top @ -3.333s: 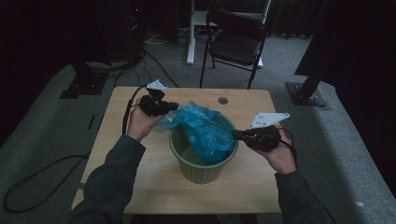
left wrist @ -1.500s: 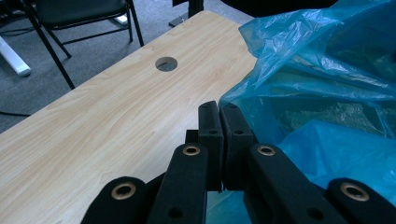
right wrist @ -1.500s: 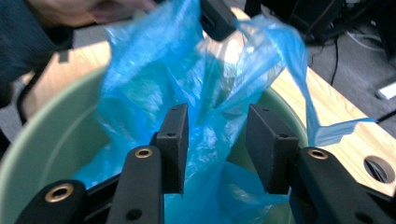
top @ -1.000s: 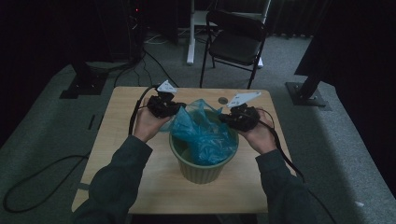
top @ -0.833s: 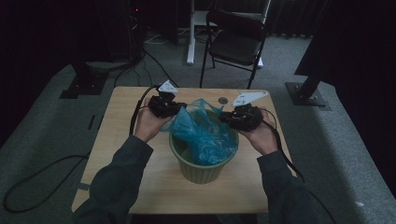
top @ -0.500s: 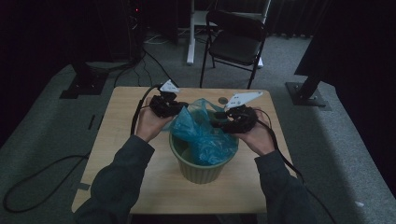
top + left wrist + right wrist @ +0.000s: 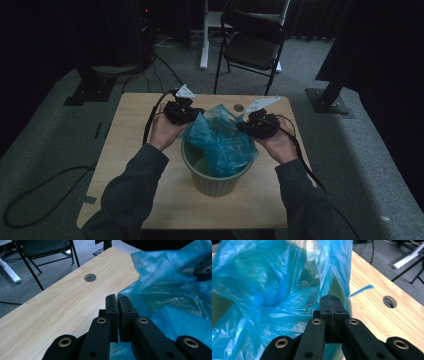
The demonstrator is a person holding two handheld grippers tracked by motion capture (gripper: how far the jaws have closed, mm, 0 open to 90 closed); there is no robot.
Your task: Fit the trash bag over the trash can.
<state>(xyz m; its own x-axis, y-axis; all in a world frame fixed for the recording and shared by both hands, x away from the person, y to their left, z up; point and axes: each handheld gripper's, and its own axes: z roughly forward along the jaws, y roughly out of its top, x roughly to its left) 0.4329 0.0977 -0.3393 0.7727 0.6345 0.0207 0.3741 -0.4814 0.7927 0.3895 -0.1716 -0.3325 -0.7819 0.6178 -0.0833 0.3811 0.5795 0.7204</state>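
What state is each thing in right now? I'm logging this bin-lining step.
blue bag: crumpled, partly in the bin, rim pinched on both sides.
green bin: upright on the table.
left gripper: shut on the bag edge.
right gripper: shut on the bag edge.
folding chair: unfolded, unoccupied.

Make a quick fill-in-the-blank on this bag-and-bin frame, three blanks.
1. The blue bag sits in a pale ____ bin.
2. The left tongs and the right tongs both stand ____ on the bag's edge.
3. The round hole is cut in the ____ table.

Missing words: green; shut; wooden
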